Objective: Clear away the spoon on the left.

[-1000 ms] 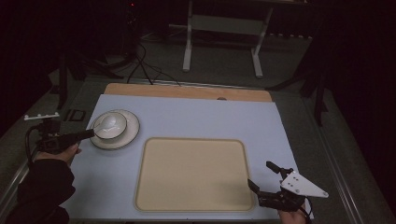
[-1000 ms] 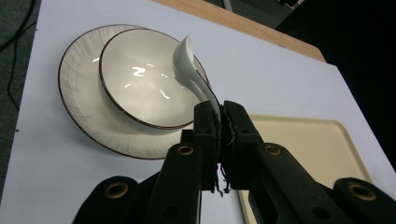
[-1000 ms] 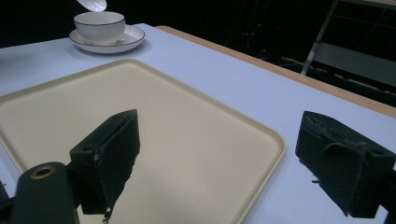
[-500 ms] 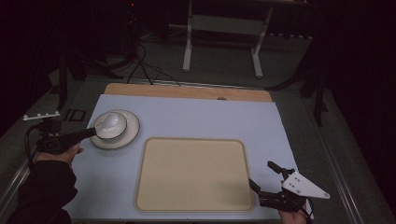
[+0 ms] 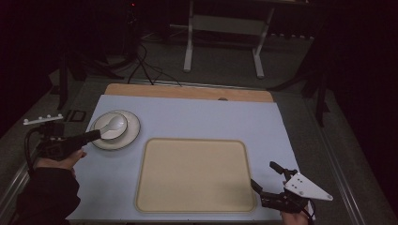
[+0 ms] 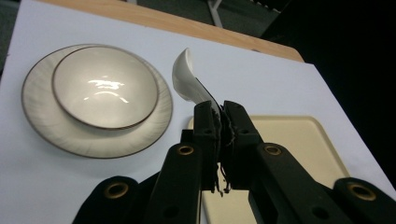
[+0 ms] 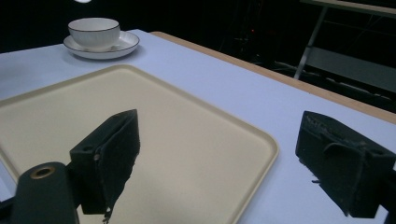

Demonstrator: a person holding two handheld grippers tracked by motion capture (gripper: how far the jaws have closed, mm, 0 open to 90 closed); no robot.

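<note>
My left gripper [image 5: 96, 135] is at the table's left, shut on the handle of a white ceramic spoon [image 5: 114, 124]. In the left gripper view the spoon [image 6: 187, 77] sticks out beyond the closed jaws [image 6: 219, 114], its scoop end held in the air just right of the bowl. The cream bowl [image 6: 105, 86] with a dark rim sits empty on its saucer [image 6: 42, 123]. My right gripper [image 5: 267, 180] rests at the front right corner, open with nothing between its jaws [image 7: 219, 135], beside the beige tray [image 5: 195, 173].
The tray [image 7: 140, 93] lies empty in the middle of the pale blue mat. The bowl [image 7: 93, 30] and saucer [image 7: 123, 46] stand at the far left. A wooden strip [image 5: 187, 92] runs along the table's far edge, with a dark floor and a frame beyond.
My left gripper has lifted slightly with the spoon over the bowl. The right gripper has stayed where it was.
</note>
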